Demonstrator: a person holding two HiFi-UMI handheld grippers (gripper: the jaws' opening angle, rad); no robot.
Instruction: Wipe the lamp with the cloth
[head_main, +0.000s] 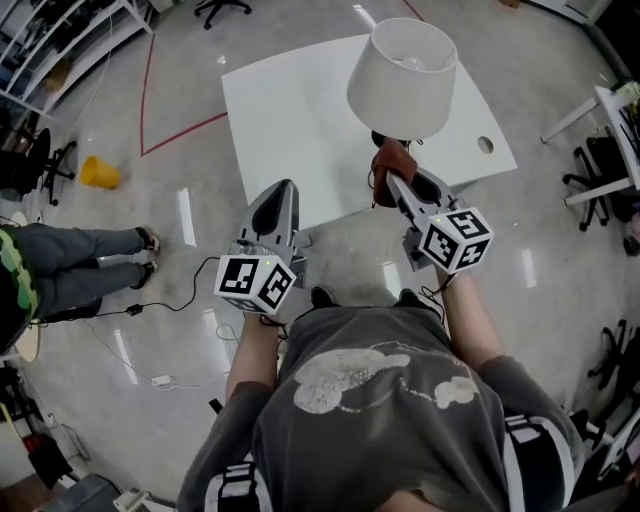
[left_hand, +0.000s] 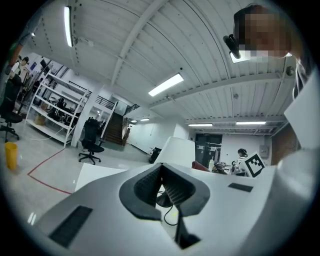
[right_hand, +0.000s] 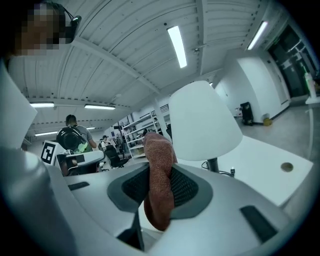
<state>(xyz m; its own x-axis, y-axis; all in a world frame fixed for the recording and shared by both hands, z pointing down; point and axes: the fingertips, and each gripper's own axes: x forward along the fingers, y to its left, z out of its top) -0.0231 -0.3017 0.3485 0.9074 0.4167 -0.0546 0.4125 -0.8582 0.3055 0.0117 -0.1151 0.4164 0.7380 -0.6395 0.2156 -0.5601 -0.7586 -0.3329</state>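
A white lamp with a conical shade (head_main: 402, 64) stands on the white table (head_main: 290, 120), its dark stem (right_hand: 213, 164) and cord showing under the shade (right_hand: 202, 122). My right gripper (head_main: 392, 182) is shut on a rust-brown cloth (head_main: 386, 170), which sticks up between the jaws (right_hand: 159, 175) just below and in front of the shade. My left gripper (head_main: 277, 205) hovers at the table's near edge, left of the lamp, shut with nothing held (left_hand: 161, 186). The lampshade (left_hand: 177, 151) and cloth (left_hand: 202, 166) show beyond it in the left gripper view.
A round hole (head_main: 485, 144) sits in the table's right corner. Office chairs (head_main: 598, 170) stand to the right, a yellow cone (head_main: 97, 172) and a seated person's legs (head_main: 90, 258) to the left. Cables (head_main: 170, 300) trail on the floor. Red tape lines (head_main: 150, 100) mark the floor.
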